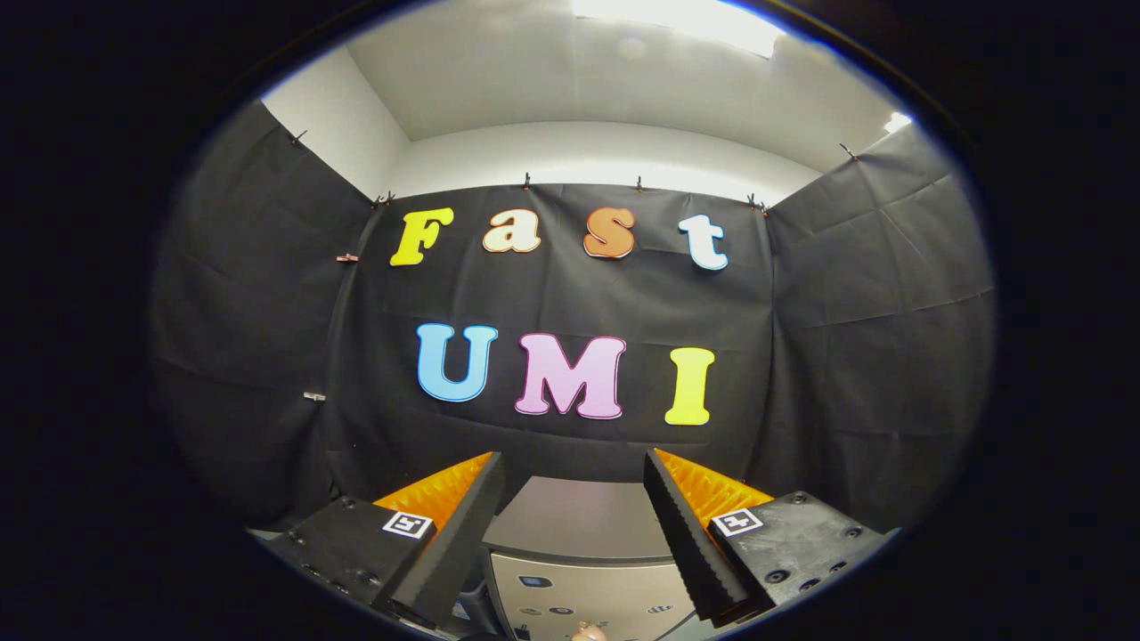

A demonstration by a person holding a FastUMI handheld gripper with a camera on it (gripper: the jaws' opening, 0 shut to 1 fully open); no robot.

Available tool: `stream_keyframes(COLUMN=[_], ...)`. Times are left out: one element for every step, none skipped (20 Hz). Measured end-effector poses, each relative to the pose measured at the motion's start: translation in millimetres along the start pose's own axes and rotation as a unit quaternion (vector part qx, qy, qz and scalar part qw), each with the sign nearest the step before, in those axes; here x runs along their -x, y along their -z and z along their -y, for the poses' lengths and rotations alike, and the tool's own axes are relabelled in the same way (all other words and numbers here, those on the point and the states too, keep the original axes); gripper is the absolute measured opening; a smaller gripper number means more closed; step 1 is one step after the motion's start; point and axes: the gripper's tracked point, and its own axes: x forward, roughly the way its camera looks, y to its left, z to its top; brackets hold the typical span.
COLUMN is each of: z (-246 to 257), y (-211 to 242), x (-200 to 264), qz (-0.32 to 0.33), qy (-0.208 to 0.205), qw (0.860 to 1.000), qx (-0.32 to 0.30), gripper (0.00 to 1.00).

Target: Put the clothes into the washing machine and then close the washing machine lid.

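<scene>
My gripper [574,467] is held level, high above the work area, and its fingers [463,525] stand wide open with nothing between them. In the gap between the fingers, below and ahead, I see the grey top of the washing machine [579,525], whose lid lies flat and looks shut. Its pale front panel [592,596] carries small buttons or stickers. A small pinkish object [588,634] peeks in just below that panel; I cannot tell what it is.
Black cloth walls [570,303] enclose the booth on the left, back and right. Above them are a white wall and ceiling with a bright lamp [686,22]. The machine stands close against the back cloth.
</scene>
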Motion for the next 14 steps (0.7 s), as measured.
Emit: stream_keyframes(z=[0.7, 1.1, 1.3, 1.4, 1.0, 0.9, 1.1, 1.2, 1.5, 1.9, 1.7, 1.6, 2.0, 2.4], y=[-0.3, -0.2, -0.3, -0.1, -0.5, -0.7, -1.1, -1.1, -1.4, -1.8, -2.6, -2.2, -2.4, -2.9], x=[-0.1, -0.1, -0.2, 0.6, 1.0, 1.3, 0.6, 0.0, 2.0, 3.2, 2.3, 2.1, 2.4, 3.0], qz=[0.0, 0.001, 0.001, 0.001, 0.001, 0.001, 0.001, 0.002, 0.002, 0.002, 0.002, 0.002, 0.003, 0.003], qy=[0.001, 0.001, 0.001, 0.002, 0.002, 0.002, 0.003, 0.003, 0.003, 0.004, 0.004, 0.005, 0.005, 0.006], qw=[1.0, 1.0, 1.0, 1.0, 1.0, 1.0, 1.0, 1.0, 1.0, 1.0, 1.0, 1.0, 1.0, 1.0], qx=[0.0, -0.001, -0.002, -0.002, -0.003, -0.003, -0.003, -0.003, -0.003, -0.003, -0.002, -0.002, -0.002, -0.002], gripper=[0.98, 0.98, 0.98, 0.98, 0.98, 0.98, 0.98, 0.98, 0.98, 0.98, 0.98, 0.98, 0.98, 0.98])
